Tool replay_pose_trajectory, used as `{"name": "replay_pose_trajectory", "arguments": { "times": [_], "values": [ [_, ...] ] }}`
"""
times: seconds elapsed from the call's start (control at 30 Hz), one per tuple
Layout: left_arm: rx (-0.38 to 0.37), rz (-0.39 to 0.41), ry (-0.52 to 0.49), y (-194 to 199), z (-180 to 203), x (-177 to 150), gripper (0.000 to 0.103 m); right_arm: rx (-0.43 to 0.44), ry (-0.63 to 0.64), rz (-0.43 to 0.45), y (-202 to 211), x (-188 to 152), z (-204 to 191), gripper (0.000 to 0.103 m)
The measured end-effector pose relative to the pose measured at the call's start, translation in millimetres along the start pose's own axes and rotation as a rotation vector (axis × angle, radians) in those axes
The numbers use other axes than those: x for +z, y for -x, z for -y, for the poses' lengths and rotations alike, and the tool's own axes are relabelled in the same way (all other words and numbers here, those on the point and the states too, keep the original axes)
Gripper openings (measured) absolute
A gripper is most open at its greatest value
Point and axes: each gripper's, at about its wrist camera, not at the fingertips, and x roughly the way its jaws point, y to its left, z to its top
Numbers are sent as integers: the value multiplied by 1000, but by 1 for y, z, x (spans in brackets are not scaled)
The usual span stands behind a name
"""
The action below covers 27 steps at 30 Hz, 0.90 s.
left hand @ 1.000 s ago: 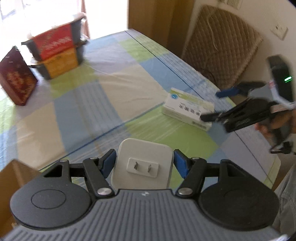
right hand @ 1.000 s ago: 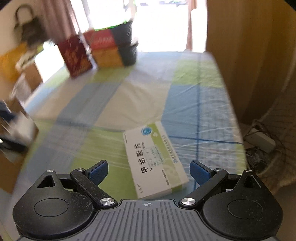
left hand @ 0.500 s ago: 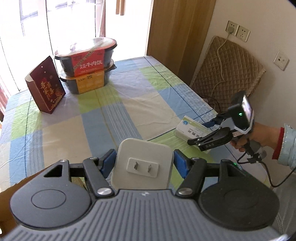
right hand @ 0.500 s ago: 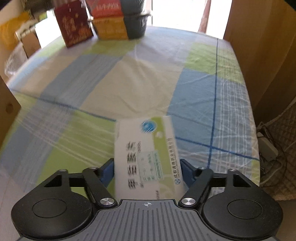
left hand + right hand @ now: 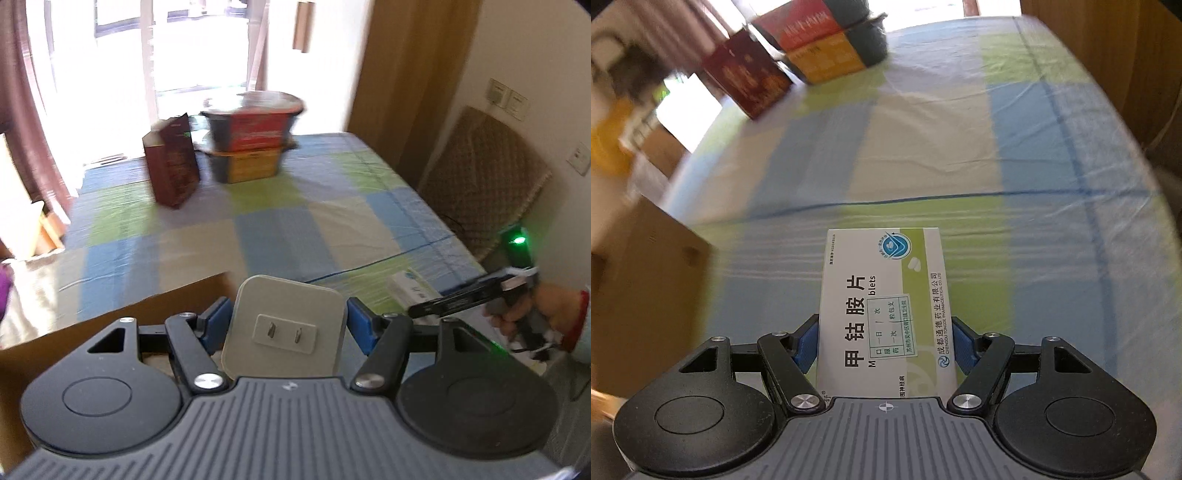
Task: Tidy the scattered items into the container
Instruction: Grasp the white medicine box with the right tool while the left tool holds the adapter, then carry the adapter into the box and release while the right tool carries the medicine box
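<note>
My left gripper point(image 5: 286, 325) is shut on a white square plug adapter point(image 5: 284, 325), whose two prongs face the camera. It hangs just above the near rim of a brown cardboard box point(image 5: 110, 314). My right gripper point(image 5: 884, 343) is shut on a white and green medicine box point(image 5: 882, 302), held lifted over the checked tablecloth point(image 5: 923, 147). In the left wrist view the right gripper point(image 5: 461, 299) and the hand holding it show at the far right, with the medicine box point(image 5: 410, 286) partly hidden behind it. The cardboard box point(image 5: 639, 280) stands at the left in the right wrist view.
Two stacked instant-food bowls point(image 5: 255, 136) and a dark red carton point(image 5: 173, 162) stand at the table's far end. A padded chair point(image 5: 480, 192) stands by the wall on the right. More boxes point(image 5: 26, 225) sit on the floor to the left.
My right gripper closed on the medicine box and lifted it off the cloth. The left gripper, still holding the adapter, rose and came over the cardboard box's rim.
</note>
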Motion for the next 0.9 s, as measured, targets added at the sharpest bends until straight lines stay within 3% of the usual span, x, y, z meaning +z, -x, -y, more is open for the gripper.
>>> {"name": "replay_pose_trajectory", "arguments": {
  "times": [0.17, 0.33, 0.5, 0.7, 0.9],
  "values": [
    [110, 10, 60, 40, -46, -18, 63, 131, -16, 38, 21, 2, -44, 73],
    [217, 2, 126, 71, -93, -40, 63, 247, 86, 68, 41, 4, -109, 73],
    [286, -30, 176, 78, -133, -61, 63, 354, 190, 81, 51, 5, -175, 73],
    [325, -103, 177, 57, -168, -78, 63, 366, 277, 31, 19, 2, -239, 73],
    [357, -202, 105, 12, -191, -81, 63, 298, 370, -24, -20, -5, -281, 73]
  ]
}}
